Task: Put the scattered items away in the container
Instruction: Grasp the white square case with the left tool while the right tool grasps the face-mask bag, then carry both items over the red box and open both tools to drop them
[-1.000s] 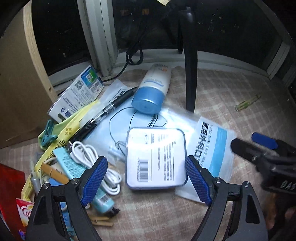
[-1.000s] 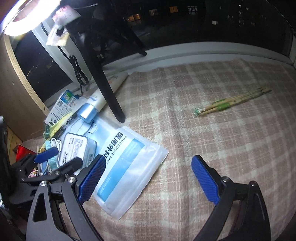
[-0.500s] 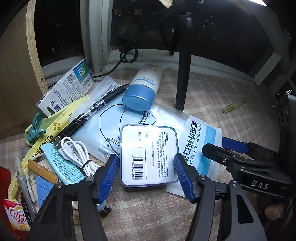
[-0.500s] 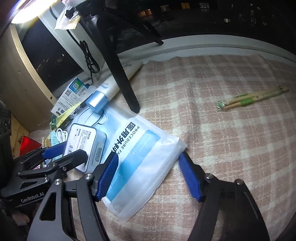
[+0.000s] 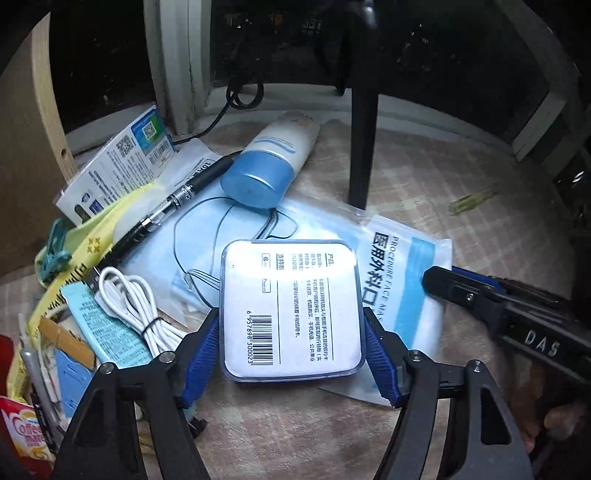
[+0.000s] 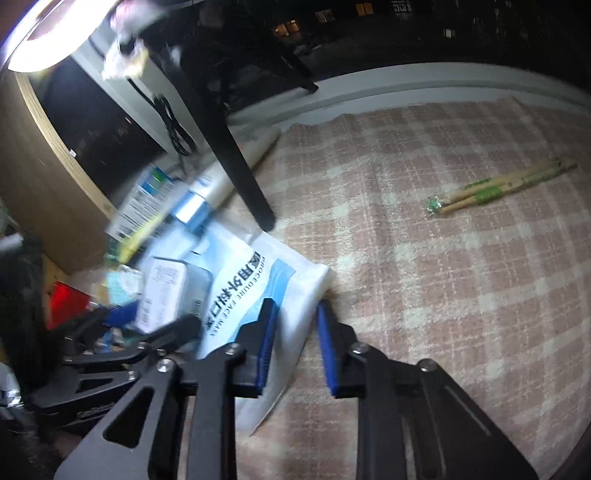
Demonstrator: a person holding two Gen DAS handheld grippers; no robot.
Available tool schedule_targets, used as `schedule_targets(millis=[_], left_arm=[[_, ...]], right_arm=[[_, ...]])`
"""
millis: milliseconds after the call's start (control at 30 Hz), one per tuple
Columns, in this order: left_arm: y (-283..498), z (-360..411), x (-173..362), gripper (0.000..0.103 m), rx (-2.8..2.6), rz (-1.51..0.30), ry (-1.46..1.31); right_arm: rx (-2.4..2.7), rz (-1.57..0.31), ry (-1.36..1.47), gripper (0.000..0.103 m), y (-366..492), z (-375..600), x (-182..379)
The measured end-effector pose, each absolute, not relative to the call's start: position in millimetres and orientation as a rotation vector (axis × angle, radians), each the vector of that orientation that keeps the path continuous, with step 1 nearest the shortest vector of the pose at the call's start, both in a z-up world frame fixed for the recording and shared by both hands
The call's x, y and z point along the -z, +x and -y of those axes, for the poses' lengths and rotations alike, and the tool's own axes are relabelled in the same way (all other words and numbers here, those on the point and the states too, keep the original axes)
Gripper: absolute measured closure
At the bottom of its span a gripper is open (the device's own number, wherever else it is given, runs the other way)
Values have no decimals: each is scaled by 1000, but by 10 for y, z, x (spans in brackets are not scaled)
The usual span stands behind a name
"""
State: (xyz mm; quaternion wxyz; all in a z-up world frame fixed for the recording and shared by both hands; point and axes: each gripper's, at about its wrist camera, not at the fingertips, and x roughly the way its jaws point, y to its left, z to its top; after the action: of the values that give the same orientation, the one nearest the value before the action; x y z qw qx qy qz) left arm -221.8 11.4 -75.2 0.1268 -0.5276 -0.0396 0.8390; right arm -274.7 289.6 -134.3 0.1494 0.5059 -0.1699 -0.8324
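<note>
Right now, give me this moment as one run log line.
left gripper: jaws against both sides of clear plastic case | right gripper: jaws part open around face mask packet edge | container: not in view

Home setting, at night — a dark window [image 6: 369, 33] shows lit windows of other buildings outside, with a white sill [image 6: 424, 79] below it. The surface is covered with a pink checked cloth [image 6: 461, 277], fuzzy like a blanket. Household clutter lies on it — mask pack [image 5: 402, 280], lotion tube [image 5: 273, 162], pen [image 5: 177, 199], white cable [image 5: 133, 306], coffee creamer sachet [image 5: 26, 432], chopsticks [image 6: 498, 188]. A ring light [image 6: 48, 37] glows at top left, black stand leg [image 6: 236, 155] on the cloth.
</note>
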Motion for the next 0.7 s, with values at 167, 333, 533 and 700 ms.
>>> schedule_targets(millis=[167,333,533,700], left_arm=[[-2006,95,578,34,-2460,154,-1500],[-1668,200,248,34,-2499,169,-1435],[-1147,618,-216,34,-2546,226,-1351],[-760,816,-573,34,-2606,221,-1278]], right_arm=[[2416,444,1337,94,-2565,-2833,1075],[2444,448,1230,97,-2294,-2834,746],[2495,414,1085,98,-1893,-2844,319],[2530,371,955,99,-1583,-2801,-78]])
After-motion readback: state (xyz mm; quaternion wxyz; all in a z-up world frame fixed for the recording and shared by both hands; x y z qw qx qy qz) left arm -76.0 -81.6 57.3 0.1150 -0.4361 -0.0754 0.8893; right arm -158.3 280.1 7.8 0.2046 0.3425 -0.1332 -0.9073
